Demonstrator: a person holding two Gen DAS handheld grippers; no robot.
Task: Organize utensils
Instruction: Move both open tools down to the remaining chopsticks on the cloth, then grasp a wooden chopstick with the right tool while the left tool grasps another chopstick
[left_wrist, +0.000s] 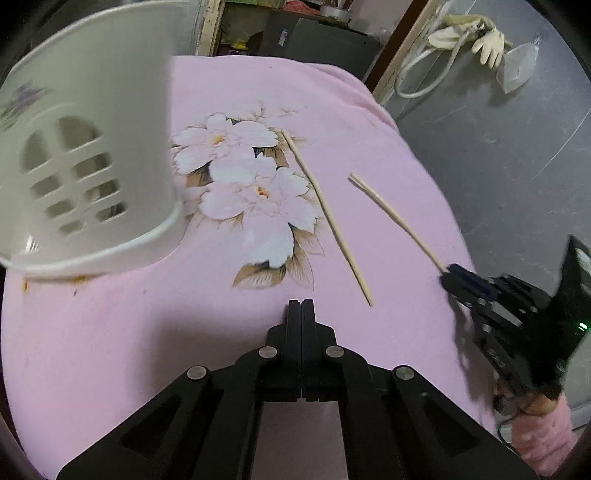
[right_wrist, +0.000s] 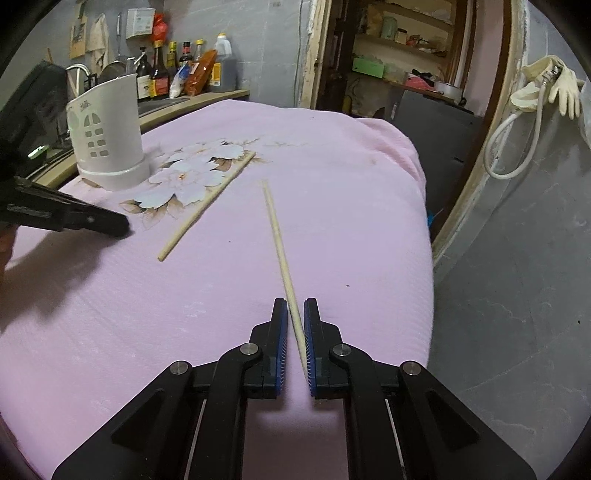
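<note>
Two wooden chopsticks lie on the pink flowered cloth (left_wrist: 147, 332). My right gripper (right_wrist: 295, 310) is shut on the near end of one chopstick (right_wrist: 277, 236), which runs between its blue pads; in the left wrist view this chopstick (left_wrist: 395, 218) sticks out of the right gripper (left_wrist: 448, 275). The other chopstick (left_wrist: 325, 218) (right_wrist: 207, 206) lies free just ahead of my left gripper (left_wrist: 301, 304), which is shut with nothing in it. A white slotted utensil holder (left_wrist: 92, 147) (right_wrist: 107, 136) stands upright at the far left. The left gripper (right_wrist: 123, 225) hovers near it.
The cloth's right edge drops to a grey floor (right_wrist: 517, 295). Sauce bottles (right_wrist: 184, 66) line a counter behind the holder. Rubber gloves and a white hose (right_wrist: 554, 88) hang on the door frame at right. A pink sleeve (left_wrist: 543, 435) holds the right gripper.
</note>
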